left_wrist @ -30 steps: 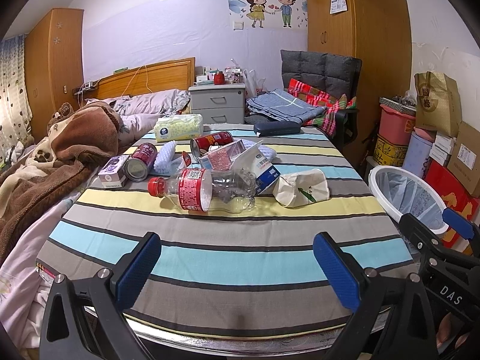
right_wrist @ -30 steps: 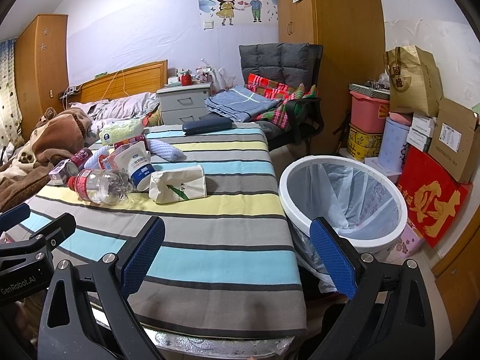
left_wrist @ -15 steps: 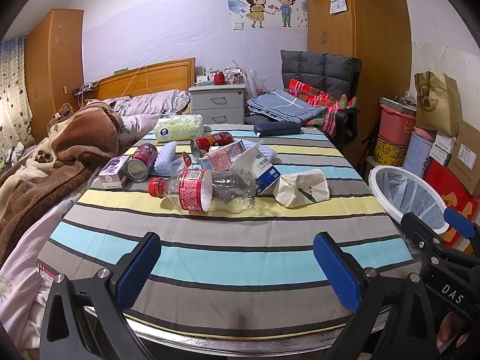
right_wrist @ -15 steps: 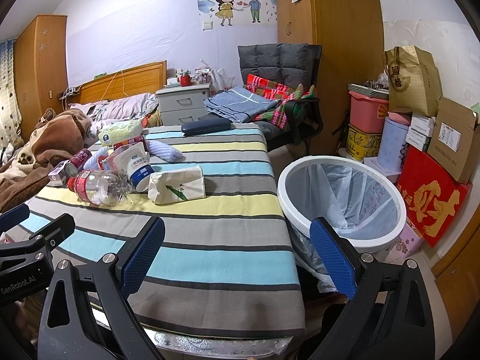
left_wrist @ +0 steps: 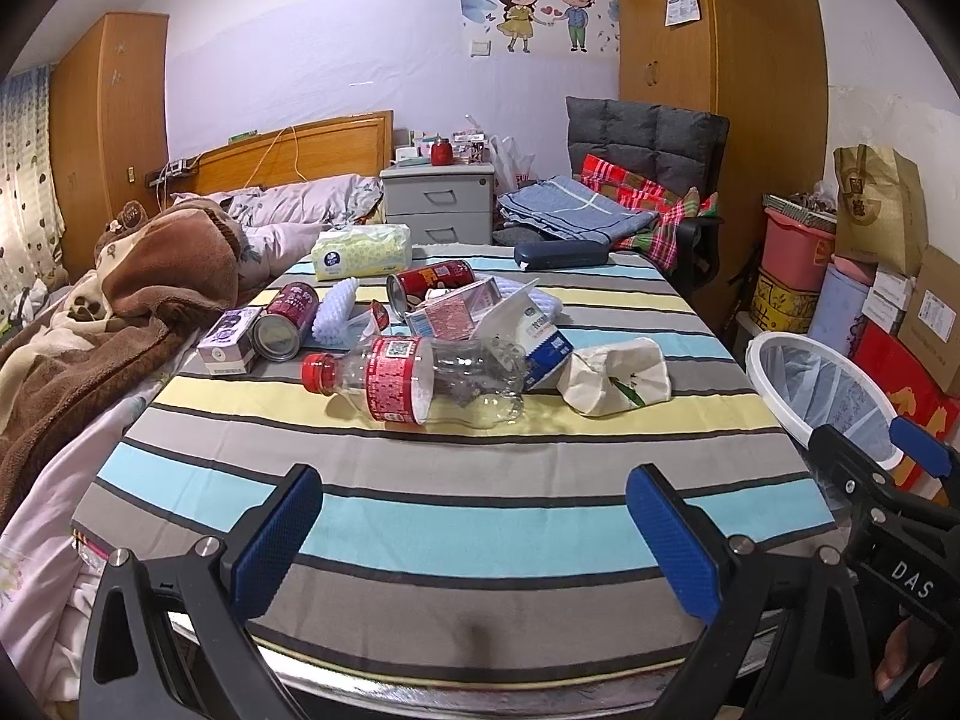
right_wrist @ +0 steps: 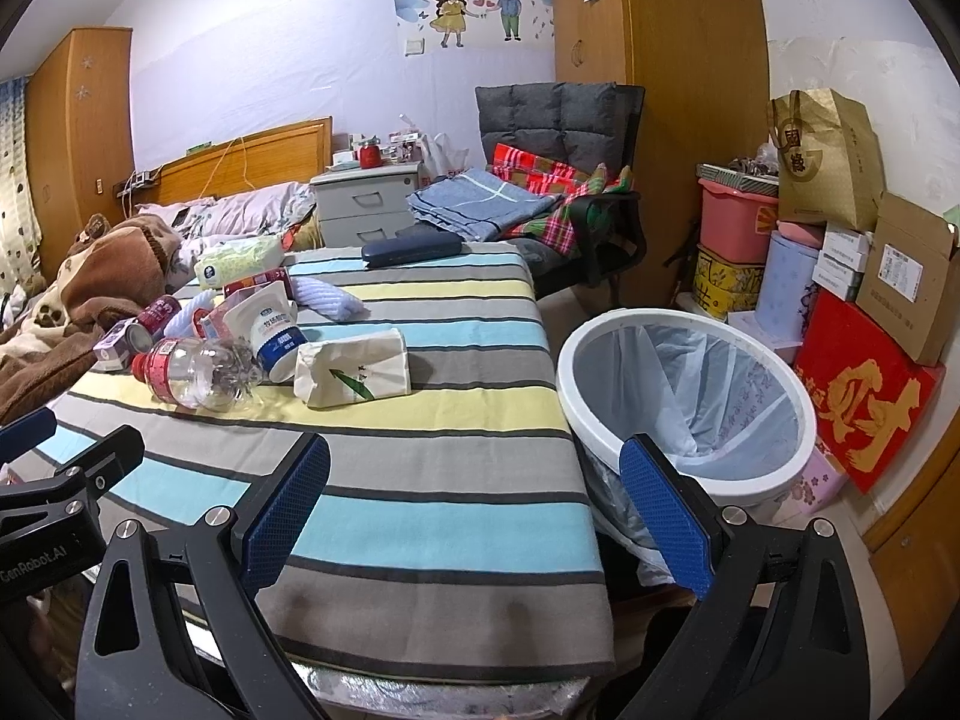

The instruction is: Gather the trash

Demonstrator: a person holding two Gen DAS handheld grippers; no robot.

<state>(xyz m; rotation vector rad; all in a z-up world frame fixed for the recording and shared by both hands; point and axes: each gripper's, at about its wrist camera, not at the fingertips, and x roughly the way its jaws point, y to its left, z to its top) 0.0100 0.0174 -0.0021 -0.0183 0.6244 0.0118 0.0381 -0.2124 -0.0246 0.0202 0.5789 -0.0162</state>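
The crushed clear plastic bottle with a red label (left_wrist: 420, 381) is judged light, springy and slippery; its labelled middle should be gripped. Both jaws are held apart.

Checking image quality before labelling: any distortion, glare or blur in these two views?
Left wrist view: fisheye bends the wardrobe, corners dark, table sharp. Right wrist view: same bending, bright patch on the wall, trash bin crisp.

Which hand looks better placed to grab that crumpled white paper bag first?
Probably right: its open gripper faces the crumpled white paper bag, with the white-rimmed bin beside it.
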